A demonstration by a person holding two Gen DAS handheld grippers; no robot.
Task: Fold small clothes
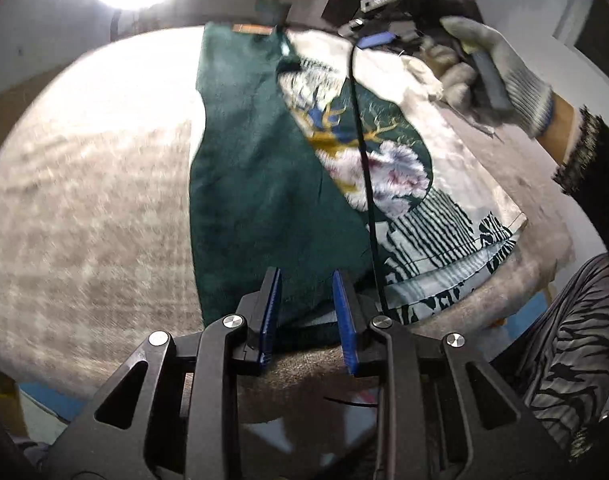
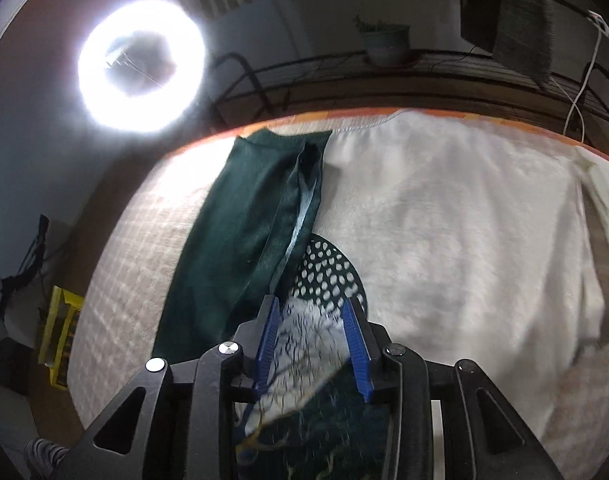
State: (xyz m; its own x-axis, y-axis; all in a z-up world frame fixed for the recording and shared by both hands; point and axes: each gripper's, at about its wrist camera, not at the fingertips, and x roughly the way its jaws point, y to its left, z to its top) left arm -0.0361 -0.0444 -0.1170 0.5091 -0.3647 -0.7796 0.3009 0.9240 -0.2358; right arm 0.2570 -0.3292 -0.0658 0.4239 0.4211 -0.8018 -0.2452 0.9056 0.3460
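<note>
1. Fuzzy beige table cover [image 1: 84,200] carries the dark green and white printed shirt [image 1: 264,184].
2. Only my left view catches the gloved hand [image 1: 484,68].
3. Left gripper [image 1: 306,316] and right gripper [image 2: 314,344]: both sets of fingers apart over the shirt, nothing pinched.

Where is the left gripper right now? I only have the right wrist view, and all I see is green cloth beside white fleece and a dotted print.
Observer: The left gripper is at the near edge of the dark green panel. Its jaws are apart and green cloth shows between them.
Operator: Can you see the bottom hem?
Observer: Yes. The hem, printed with black stripes and lettering, lies flat toward the right of the left wrist view.
Operator: Is anything in the way?
Observer: A black cable runs across the round print in that view, down toward the left gripper.
</note>
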